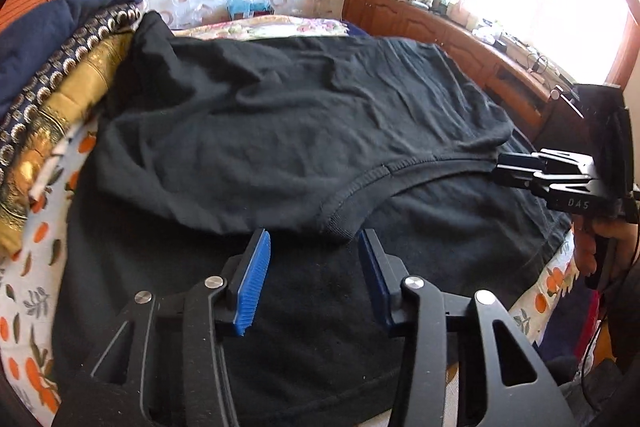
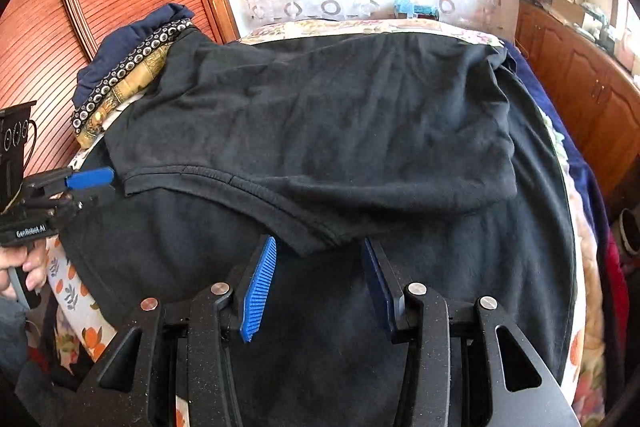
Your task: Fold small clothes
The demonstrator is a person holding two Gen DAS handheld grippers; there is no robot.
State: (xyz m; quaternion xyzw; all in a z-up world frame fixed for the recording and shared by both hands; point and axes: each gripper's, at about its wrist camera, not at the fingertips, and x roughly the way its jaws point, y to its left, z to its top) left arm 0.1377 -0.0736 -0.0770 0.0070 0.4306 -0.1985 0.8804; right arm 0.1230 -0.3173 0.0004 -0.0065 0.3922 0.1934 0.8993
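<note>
garment: a black t-shirt (image 1: 304, 131) lies spread on a bed, its far part already folded toward the near side so the collar rim (image 1: 362, 187) sits across the middle
bed: a sheet printed with oranges (image 1: 36, 283) shows at the left edge; a pile of folded clothes (image 1: 60, 75) rests at the far left, touching the shirt
left gripper: left gripper (image 1: 314, 247) points down at the near edge of the folded layer, its blue pads (image 1: 254, 279) apart and nothing seen pinched between them; released
right gripper: right gripper (image 2: 320, 255) hovers at the near edge of the fold, pads apart with only flat cloth below; released. in the left view its tips sit by the right corner of the fold, but contact cannot be told
hands: a hand (image 2: 28, 267) holds the left gripper's handle at the near left
step: judged, the first fold is laid and both grippers are letting go, so the task seems roughly midway
next move: likely a second fold, which calls for closing on two corners of one edge, catching both layers, then lifting evenly
risk: thin jersey may slip or drag the lower layer out of line
</note>
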